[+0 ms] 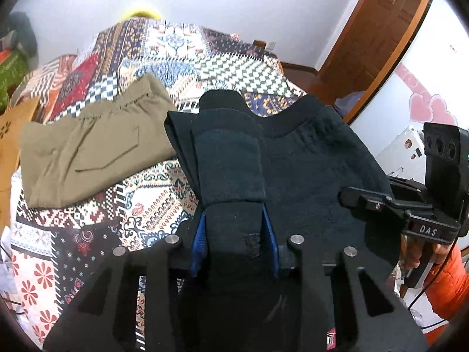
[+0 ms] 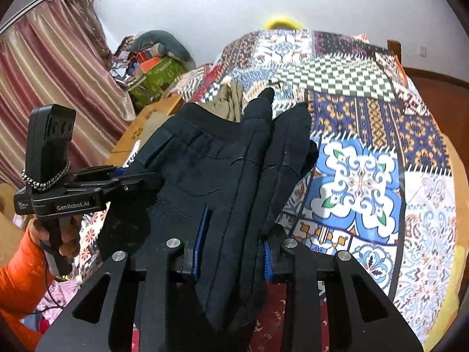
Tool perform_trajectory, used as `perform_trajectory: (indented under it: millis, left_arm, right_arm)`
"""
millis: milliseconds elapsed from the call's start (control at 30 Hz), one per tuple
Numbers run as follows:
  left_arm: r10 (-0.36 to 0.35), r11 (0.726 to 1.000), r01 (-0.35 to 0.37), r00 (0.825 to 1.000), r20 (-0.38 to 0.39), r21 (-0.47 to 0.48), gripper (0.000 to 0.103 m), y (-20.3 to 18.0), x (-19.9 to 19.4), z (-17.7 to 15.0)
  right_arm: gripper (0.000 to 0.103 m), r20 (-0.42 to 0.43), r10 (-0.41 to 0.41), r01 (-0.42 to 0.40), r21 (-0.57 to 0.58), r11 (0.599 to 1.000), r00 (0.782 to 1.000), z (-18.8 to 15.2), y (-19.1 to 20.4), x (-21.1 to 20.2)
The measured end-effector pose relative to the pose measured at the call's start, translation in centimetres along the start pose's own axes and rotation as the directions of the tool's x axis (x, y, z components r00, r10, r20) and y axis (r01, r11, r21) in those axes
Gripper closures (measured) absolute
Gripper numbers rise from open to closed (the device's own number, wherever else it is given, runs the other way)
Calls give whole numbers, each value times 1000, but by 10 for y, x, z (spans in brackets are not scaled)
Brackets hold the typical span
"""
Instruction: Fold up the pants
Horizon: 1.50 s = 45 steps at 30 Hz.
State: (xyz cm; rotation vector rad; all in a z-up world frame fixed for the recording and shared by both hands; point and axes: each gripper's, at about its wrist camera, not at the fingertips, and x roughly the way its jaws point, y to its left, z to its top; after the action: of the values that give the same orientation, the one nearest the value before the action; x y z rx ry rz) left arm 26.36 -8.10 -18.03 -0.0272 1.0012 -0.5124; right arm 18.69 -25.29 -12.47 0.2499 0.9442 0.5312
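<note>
Black pants (image 1: 307, 161) hang bunched above the patterned bedspread (image 1: 146, 193), held up at two places. In the left wrist view my left gripper (image 1: 233, 212) is shut on a thick fold of the black cloth between its blue pads (image 1: 199, 234). My right gripper (image 1: 366, 202) grips the same garment at the right. In the right wrist view my right gripper (image 2: 236, 228) is shut on gathered folds of the black pants (image 2: 199, 158). There my left gripper (image 2: 132, 182) clamps the waistband edge at the left.
Folded olive pants (image 1: 93, 149) lie on the bedspread to the left, behind the black ones. A cardboard box (image 2: 146, 123) and piled clutter (image 2: 155, 67) stand beside the bed by a curtain (image 2: 52, 67). A wooden door (image 1: 375, 38) is at the right. An orange sleeve (image 2: 17, 281) is at the left.
</note>
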Motion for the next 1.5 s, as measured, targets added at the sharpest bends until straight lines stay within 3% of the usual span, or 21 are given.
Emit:
perform_trajectory:
  millis: [333, 633, 1200, 1500]
  left_arm:
    - [36, 999, -41, 991, 131, 34, 70, -5, -38, 16]
    - [74, 997, -77, 974, 212, 5, 70, 19, -68, 33]
    - [195, 981, -182, 943, 268, -73, 70, 116, -89, 72]
    - [213, 976, -193, 947, 242, -105, 70, 174, -68, 95]
  right_arm:
    - [78, 97, -2, 6, -48, 999, 995, 27, 16, -18]
    - [78, 152, 32, -16, -107, 994, 988, 60, 39, -12]
    - [78, 140, 114, -85, -199, 976, 983, 128, 83, 67]
    - [78, 107, 108, -81, -231, 970, 988, 160, 99, 119]
